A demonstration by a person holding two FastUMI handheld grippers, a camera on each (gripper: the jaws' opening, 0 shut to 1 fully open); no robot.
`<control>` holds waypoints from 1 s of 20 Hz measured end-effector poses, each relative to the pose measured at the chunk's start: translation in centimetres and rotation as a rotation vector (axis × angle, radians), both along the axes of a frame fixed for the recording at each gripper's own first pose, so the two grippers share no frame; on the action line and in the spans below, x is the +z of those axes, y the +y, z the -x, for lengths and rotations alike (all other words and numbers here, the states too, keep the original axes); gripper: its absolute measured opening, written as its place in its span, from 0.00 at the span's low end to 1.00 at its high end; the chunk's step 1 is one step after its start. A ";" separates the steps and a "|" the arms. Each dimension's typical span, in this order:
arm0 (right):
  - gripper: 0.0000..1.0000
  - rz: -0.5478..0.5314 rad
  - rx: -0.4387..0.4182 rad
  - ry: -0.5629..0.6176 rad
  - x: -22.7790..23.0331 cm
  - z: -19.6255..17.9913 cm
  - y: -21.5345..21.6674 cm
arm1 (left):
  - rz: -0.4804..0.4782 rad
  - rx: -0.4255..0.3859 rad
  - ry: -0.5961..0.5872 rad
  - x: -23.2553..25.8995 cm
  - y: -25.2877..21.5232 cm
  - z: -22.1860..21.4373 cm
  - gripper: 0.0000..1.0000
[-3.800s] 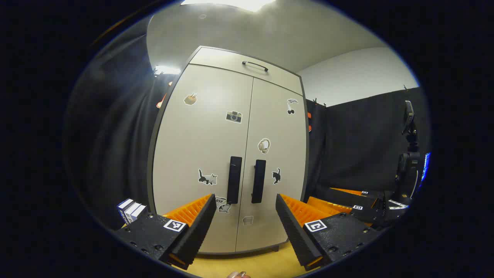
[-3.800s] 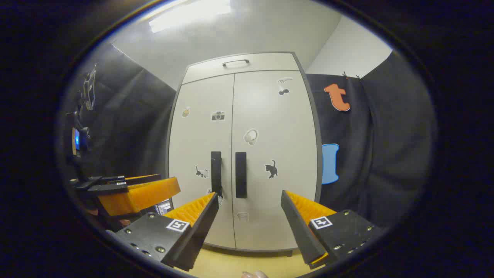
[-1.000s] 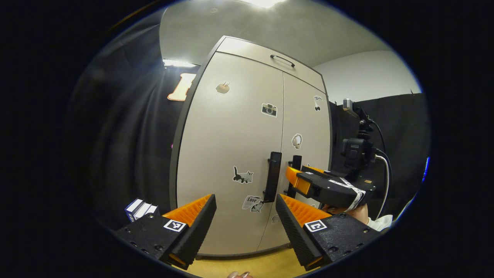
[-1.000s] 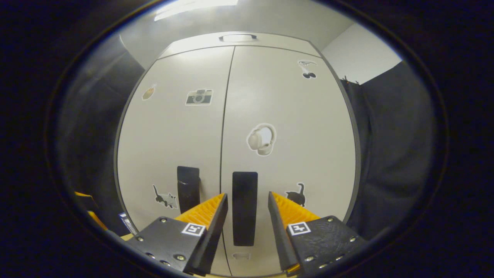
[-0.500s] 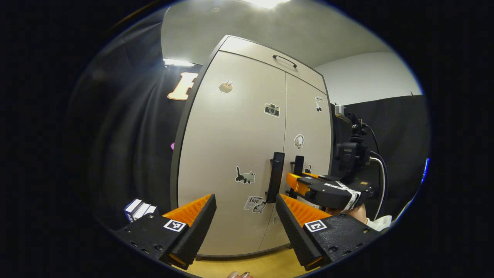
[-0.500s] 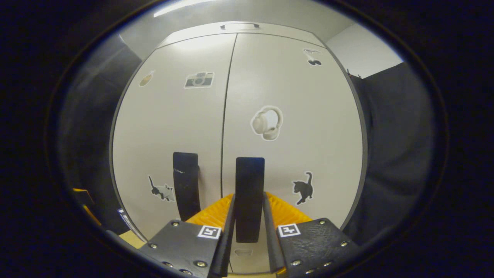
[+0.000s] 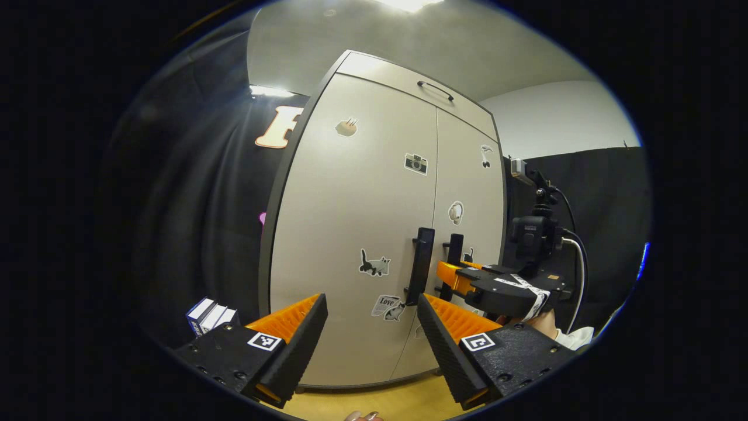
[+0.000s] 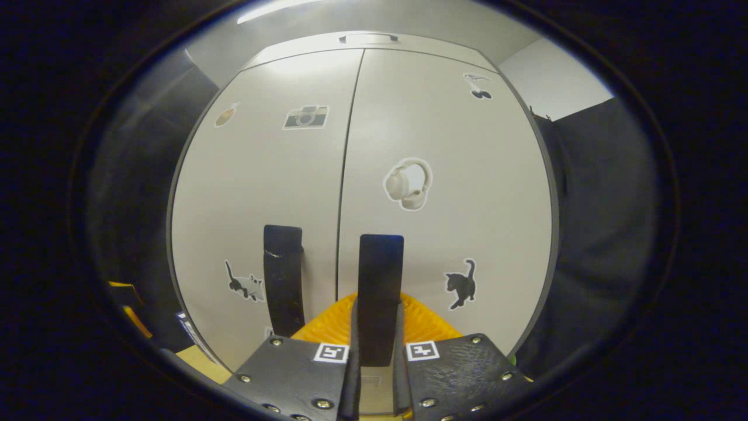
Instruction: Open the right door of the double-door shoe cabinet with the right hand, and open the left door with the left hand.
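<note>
The right gripper (image 8: 377,374) is clamped on the right door handle (image 8: 380,292), a flat black vertical bar: in the right gripper view both fingers press against the bar's lower part from either side, with the bar rising out from between them. In the left gripper view the same right gripper (image 7: 461,279) reaches in from the right at handle height, a hand (image 7: 540,323) with a pale sleeve behind it and a cable running off its camera mount.

The left gripper (image 7: 371,327) hangs free with its fingers spread wide apart and nothing between them, short of the cabinet and pointed at the lower part of the left door (image 7: 350,234). Between its fingers, farther off, show the foot of the left door handle (image 7: 421,266) and a sticker just beside it.

The shoe cabinet (image 8: 362,175) stands upright on a yellowish floor (image 7: 374,400), pale grey with a darker edge, both doors shut and flush, the seam between them running straight up the middle. The right door (image 8: 456,193) carries a headphone sticker (image 8: 408,183) above the handle and a black cat sticker (image 8: 460,283) to its right. The left door bears a camera sticker (image 8: 305,117) up high and a cat sticker (image 8: 239,285) low down, left of its handle. Above the doors a narrow top panel carries a thin curved handle (image 7: 435,90).

A few small boxes (image 7: 209,316) stand at the cabinet's lower left corner, against the black cloth wall
</note>
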State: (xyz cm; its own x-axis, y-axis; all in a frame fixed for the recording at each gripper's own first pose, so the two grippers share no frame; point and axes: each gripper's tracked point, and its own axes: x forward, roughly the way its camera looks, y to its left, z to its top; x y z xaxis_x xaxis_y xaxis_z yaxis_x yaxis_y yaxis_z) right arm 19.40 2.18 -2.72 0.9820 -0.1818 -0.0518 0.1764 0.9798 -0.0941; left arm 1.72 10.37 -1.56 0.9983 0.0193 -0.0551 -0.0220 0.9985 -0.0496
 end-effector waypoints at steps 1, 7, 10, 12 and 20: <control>0.22 -0.001 -0.003 0.003 0.0 0.1 0.0 | -0.001 0.001 0.002 0.0 0.0 0.1 0.96; 0.22 0.012 0.009 0.015 0.3 1.4 -0.1 | -0.001 0.004 0.011 0.1 -0.8 1.1 0.96; 0.25 0.024 0.031 0.025 1.0 2.5 0.1 | -0.004 -0.004 0.015 0.4 -2.2 1.6 0.96; 0.22 0.021 0.051 0.030 1.1 3.2 -0.1 | -0.008 -0.020 0.010 0.8 -3.9 1.8 0.96; 0.21 0.061 0.109 0.040 1.9 6.6 -1.6 | -0.014 -0.045 0.011 1.6 -9.9 4.1 0.96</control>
